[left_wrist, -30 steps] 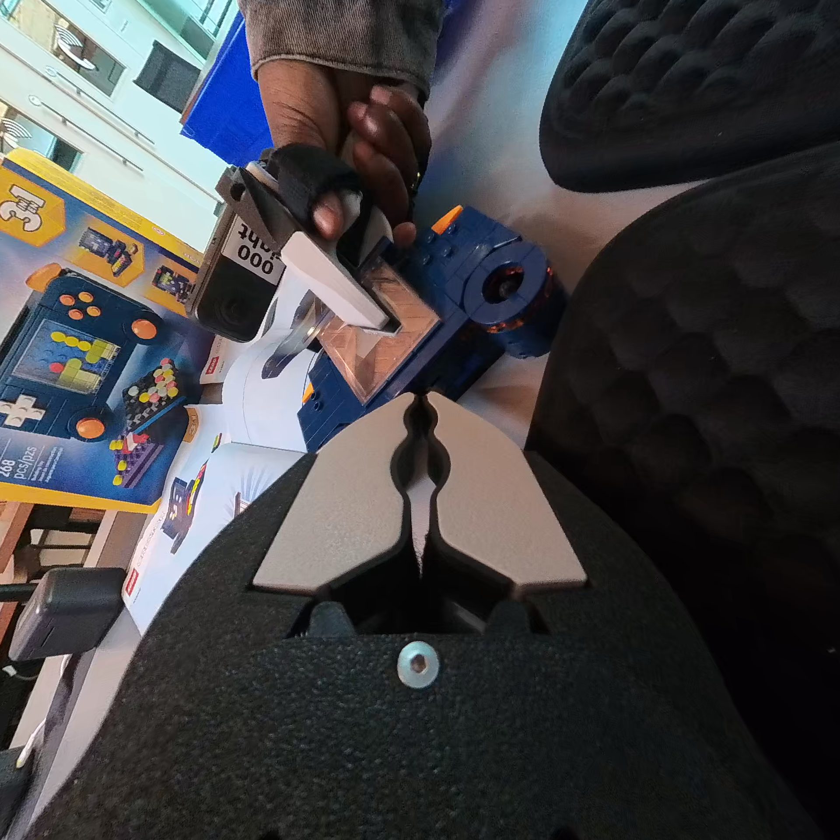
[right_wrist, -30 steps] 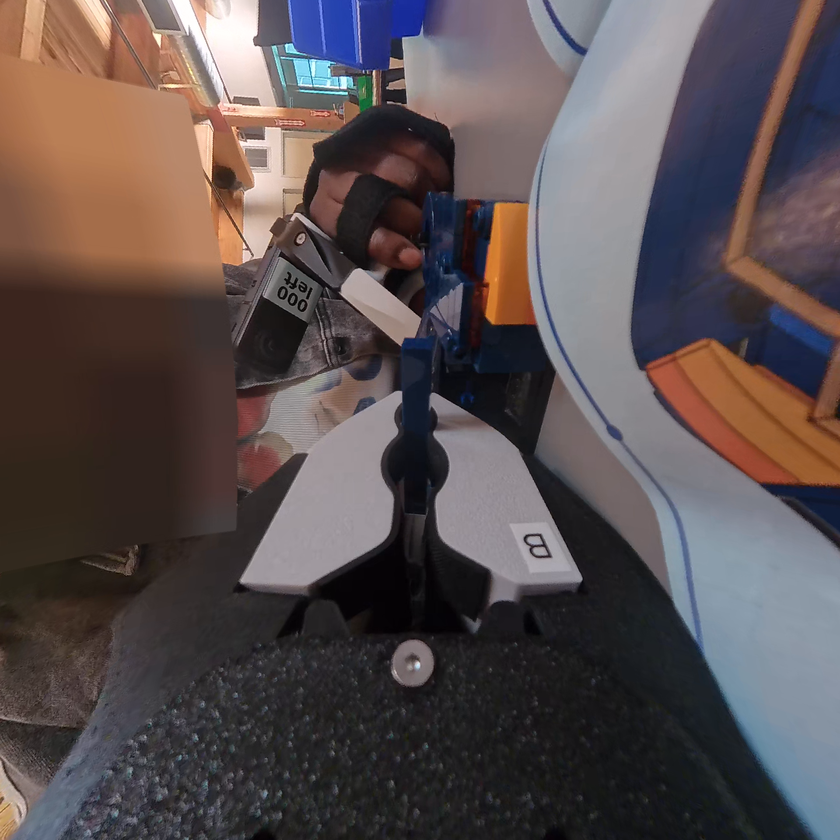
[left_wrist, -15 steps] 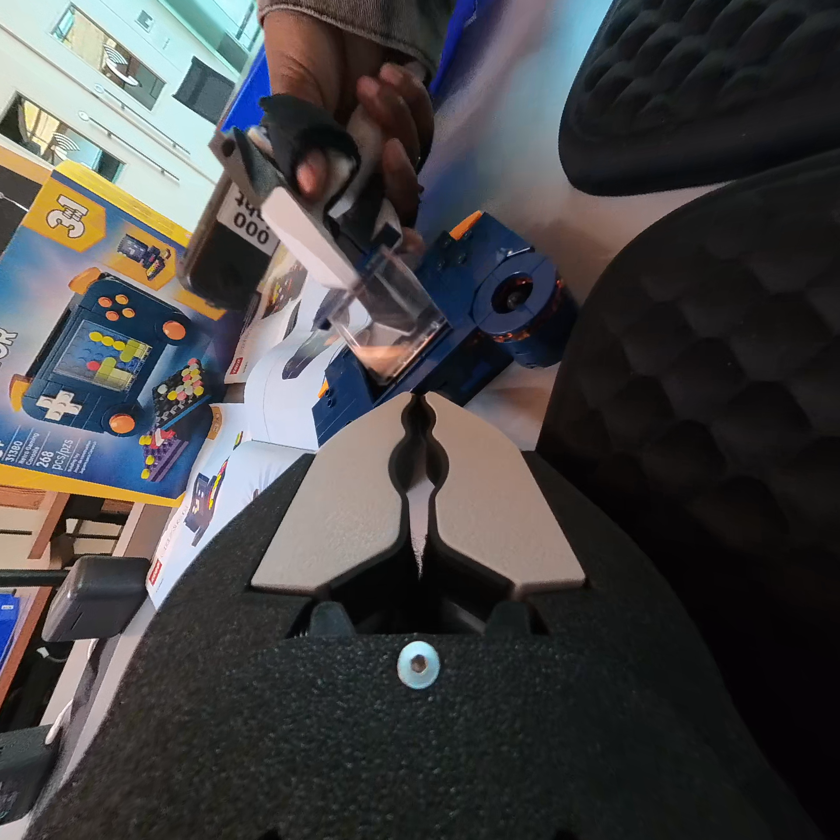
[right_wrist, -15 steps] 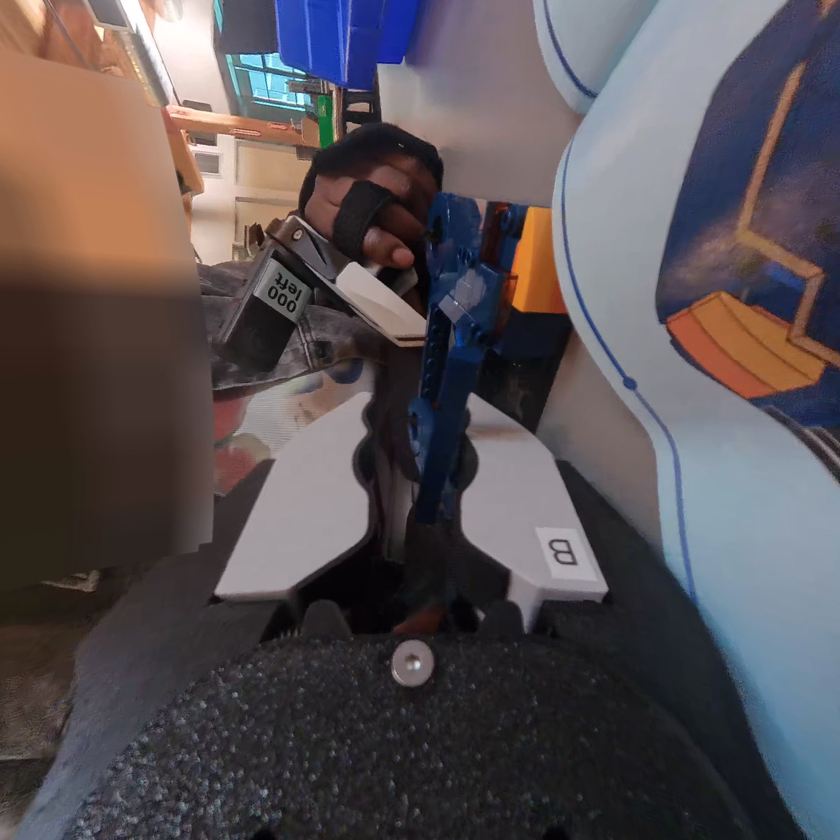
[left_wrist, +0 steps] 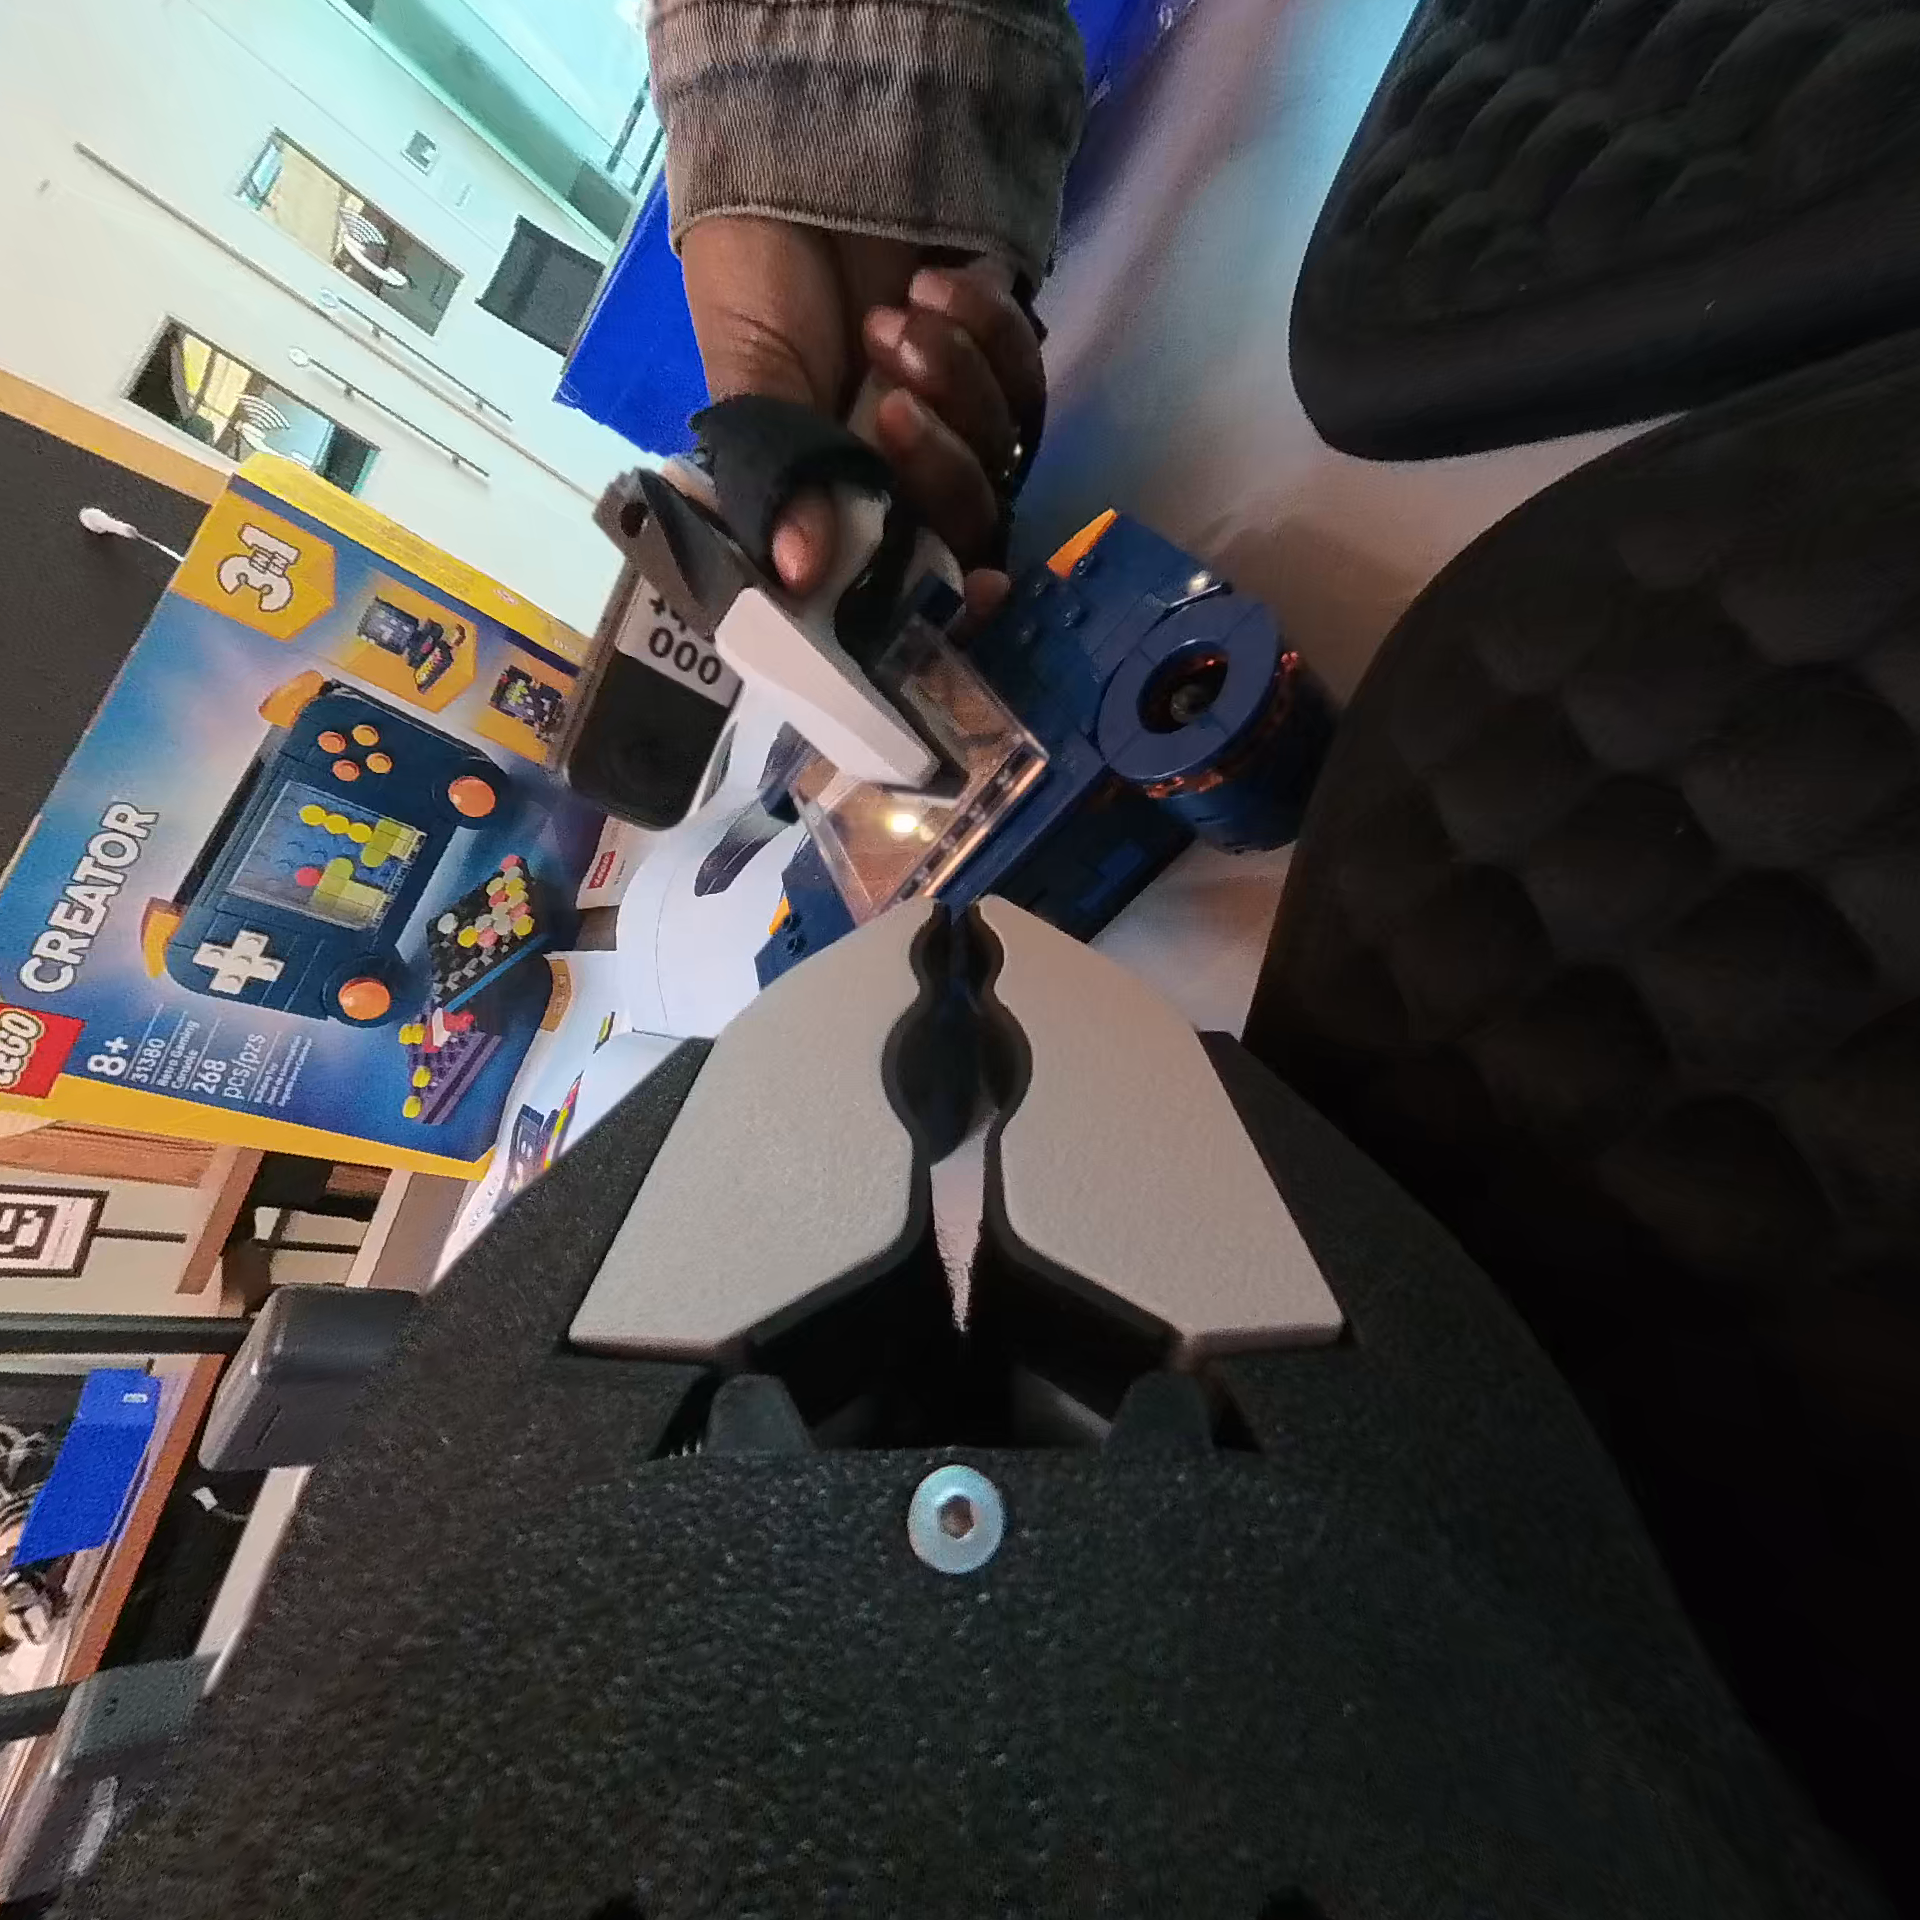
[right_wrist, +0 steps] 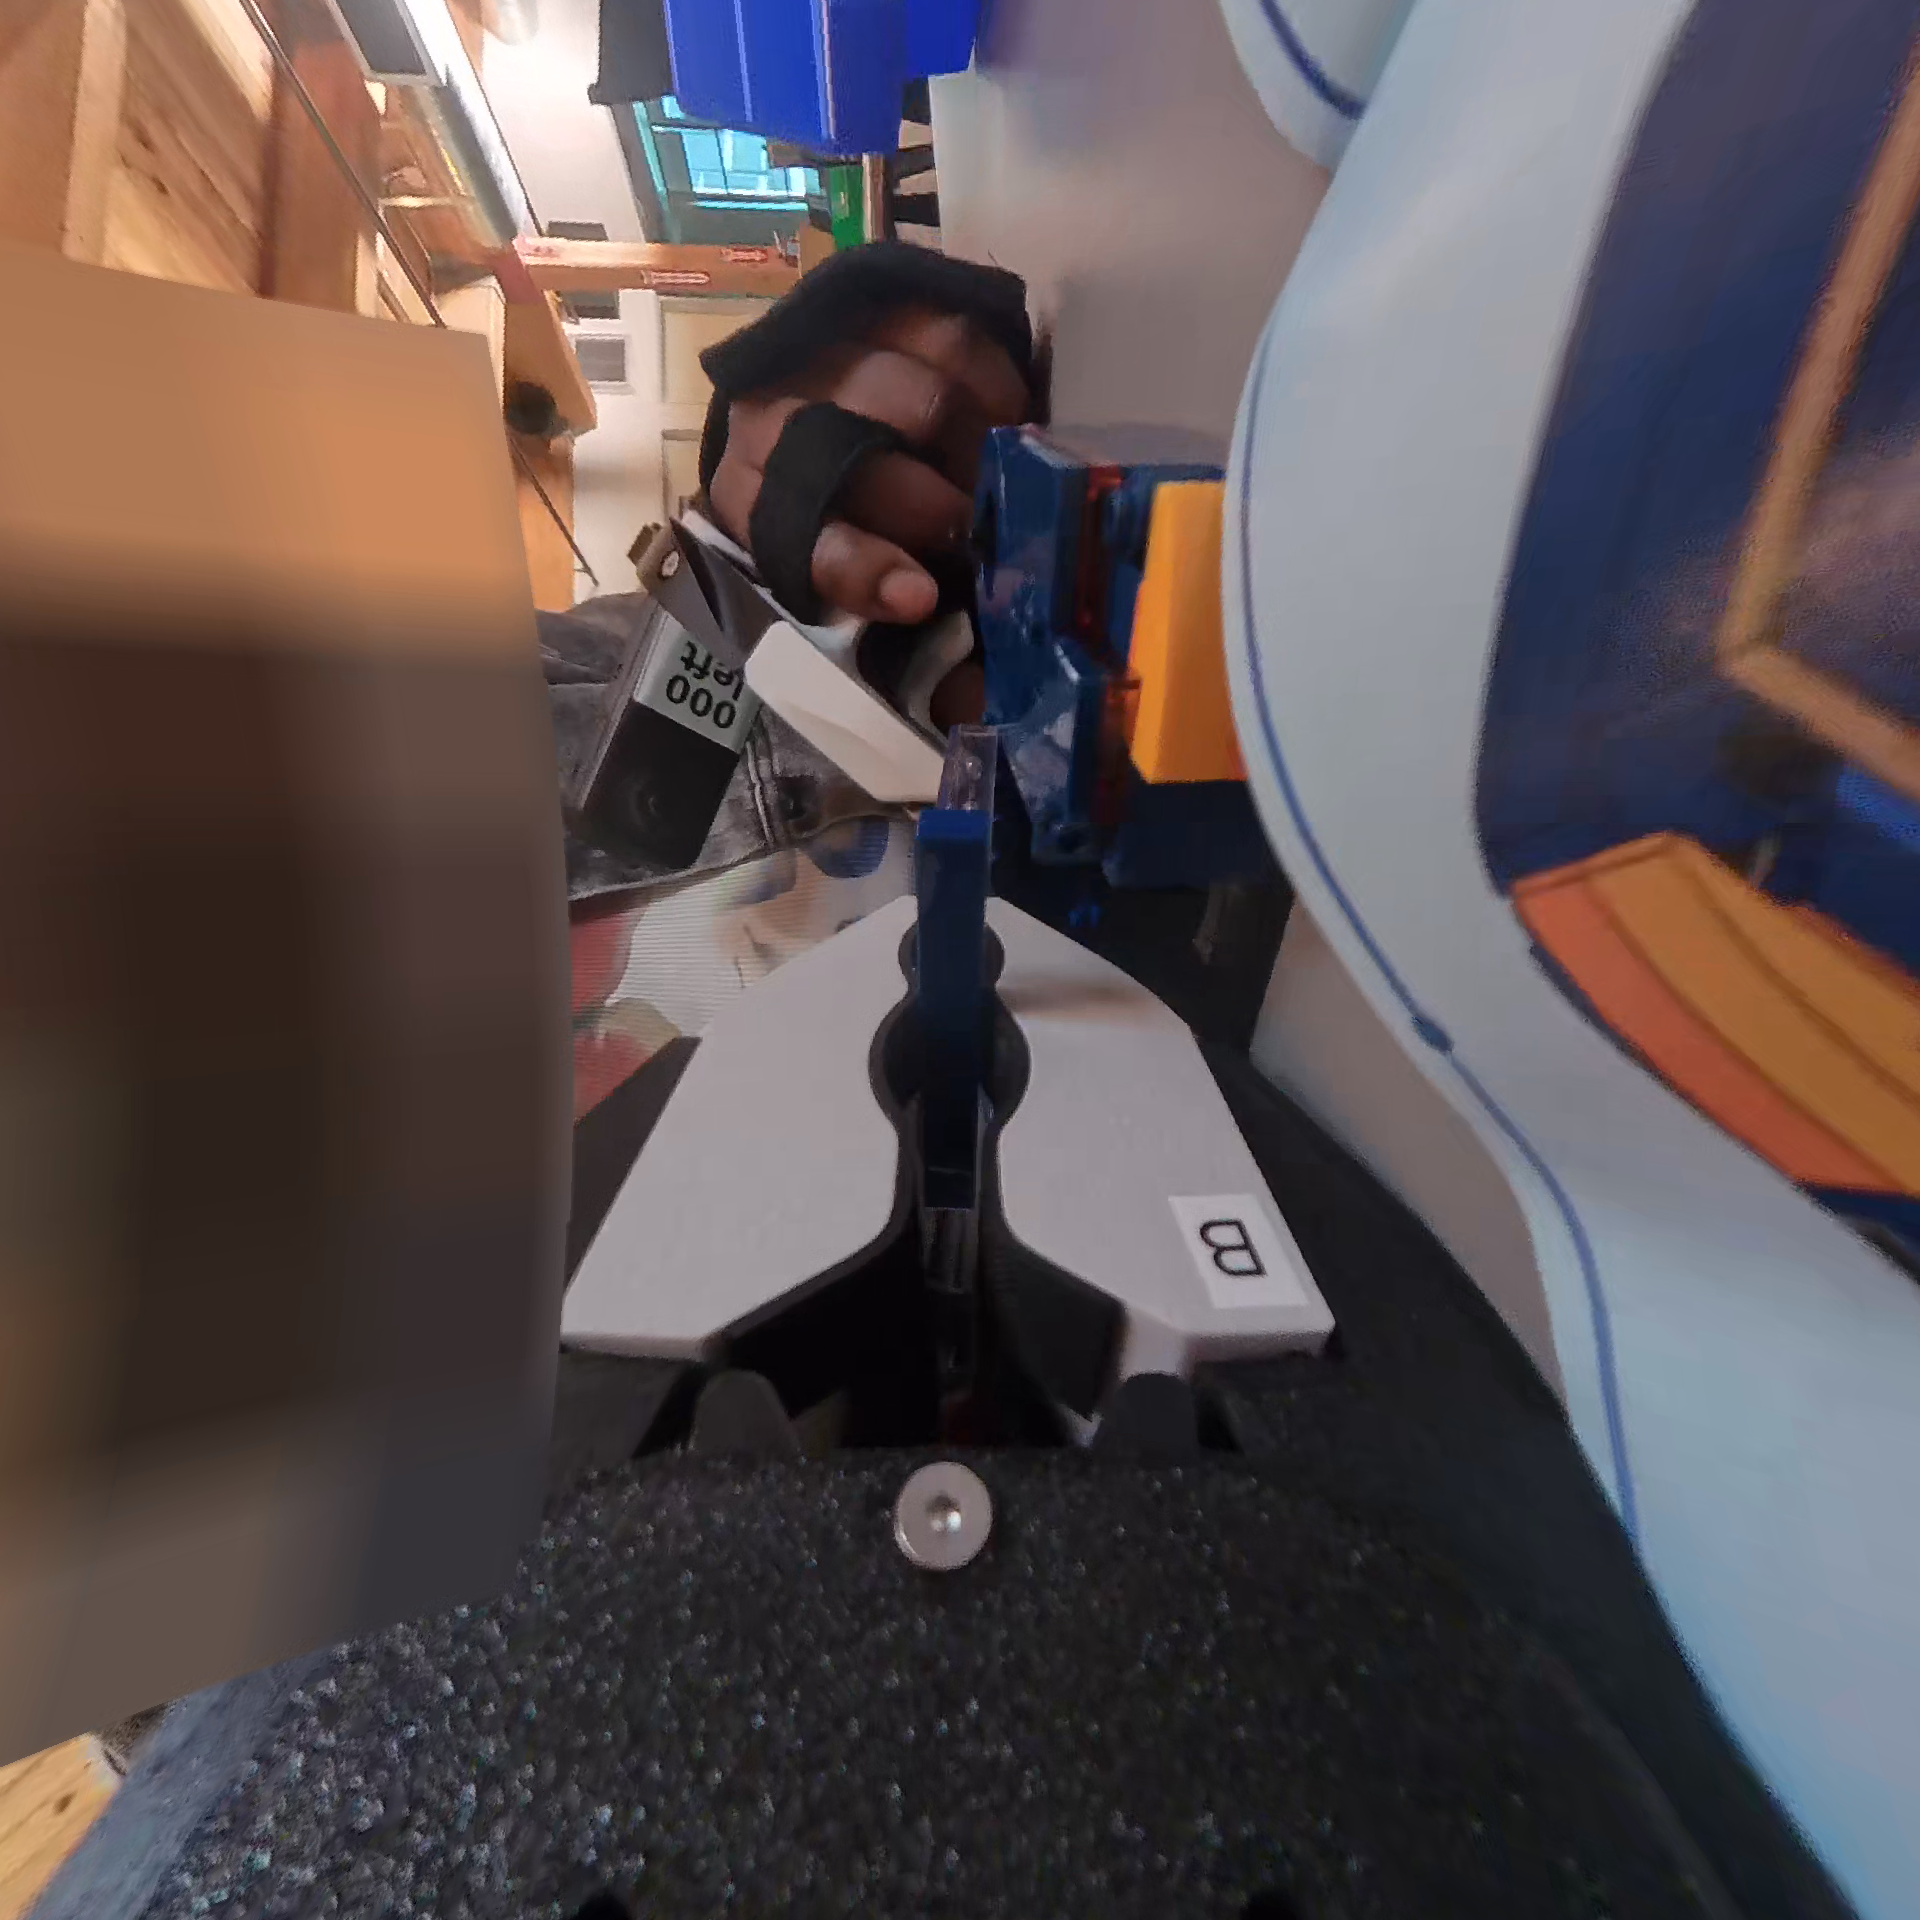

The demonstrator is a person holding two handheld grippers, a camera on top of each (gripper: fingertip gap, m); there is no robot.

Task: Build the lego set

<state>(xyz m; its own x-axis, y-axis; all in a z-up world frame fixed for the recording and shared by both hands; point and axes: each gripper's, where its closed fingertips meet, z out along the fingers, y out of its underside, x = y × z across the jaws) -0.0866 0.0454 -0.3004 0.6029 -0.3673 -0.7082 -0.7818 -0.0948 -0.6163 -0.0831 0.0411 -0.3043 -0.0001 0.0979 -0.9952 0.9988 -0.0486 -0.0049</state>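
While the left gripper (left_wrist: 958, 914) sits clenched empty, the right gripper (right_wrist: 951, 914) pinches a blue-framed clear panel (right_wrist: 951, 935) beside the blue lego model (right_wrist: 1049, 665).

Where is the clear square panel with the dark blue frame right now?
The clear square panel sits mid-frame in the left wrist view, against the dark blue brick model. The right wrist view shows it edge-on, clamped in the right claw.

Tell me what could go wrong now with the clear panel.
The right gripper pinches the clear panel only by its thin blue frame, so it might twist or slip out when pressed. I cannot tell whether anything holds the blue model, so a push might shift it.
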